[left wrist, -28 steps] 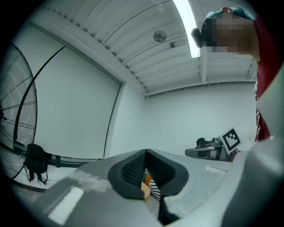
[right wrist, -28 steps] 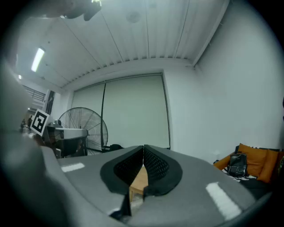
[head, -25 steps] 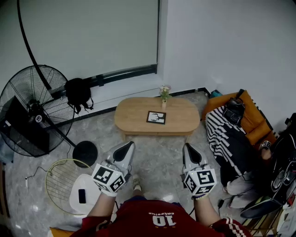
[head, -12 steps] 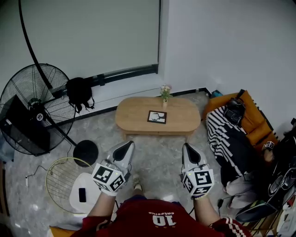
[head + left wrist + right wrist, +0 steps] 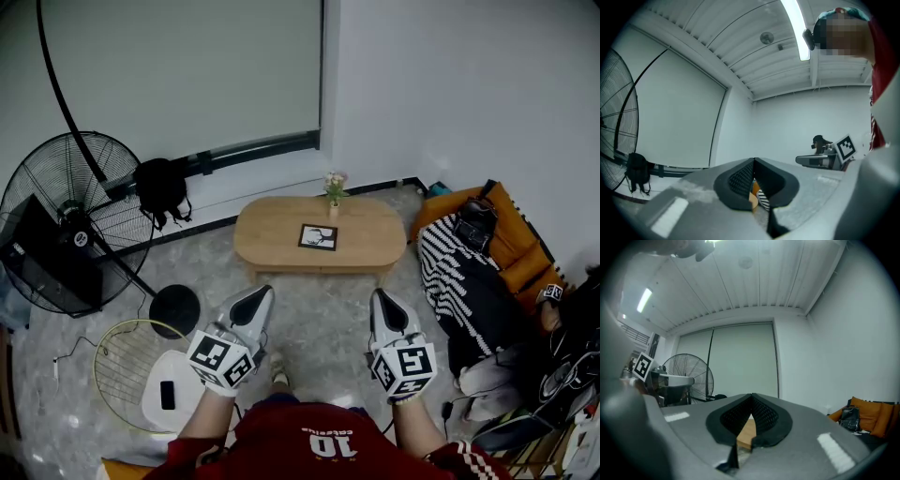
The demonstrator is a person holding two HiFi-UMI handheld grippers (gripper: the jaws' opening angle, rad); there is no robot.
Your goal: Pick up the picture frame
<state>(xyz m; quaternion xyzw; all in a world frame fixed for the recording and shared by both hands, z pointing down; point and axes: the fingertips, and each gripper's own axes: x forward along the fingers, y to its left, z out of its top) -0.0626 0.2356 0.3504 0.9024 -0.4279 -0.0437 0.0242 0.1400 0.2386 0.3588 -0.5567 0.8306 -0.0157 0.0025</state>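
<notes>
A small black picture frame (image 5: 318, 237) with a white picture lies flat on the oval wooden table (image 5: 272, 230) across the room. A little vase of flowers (image 5: 333, 188) stands just behind it. My left gripper (image 5: 260, 295) and right gripper (image 5: 382, 302) are held side by side near my body, well short of the table. Both point level toward the table with their jaws together and nothing between them. In the left gripper view the left gripper (image 5: 753, 161) is shut, and in the right gripper view the right gripper (image 5: 751, 396) is shut, with a strip of the table (image 5: 746, 434) showing under its tips.
A large black floor fan (image 5: 66, 220) stands at the left, with a wire fan guard (image 5: 122, 370) and a white base holding a phone (image 5: 167, 396) on the floor. An orange cushion, a striped cloth (image 5: 464, 281) and bags lie at the right.
</notes>
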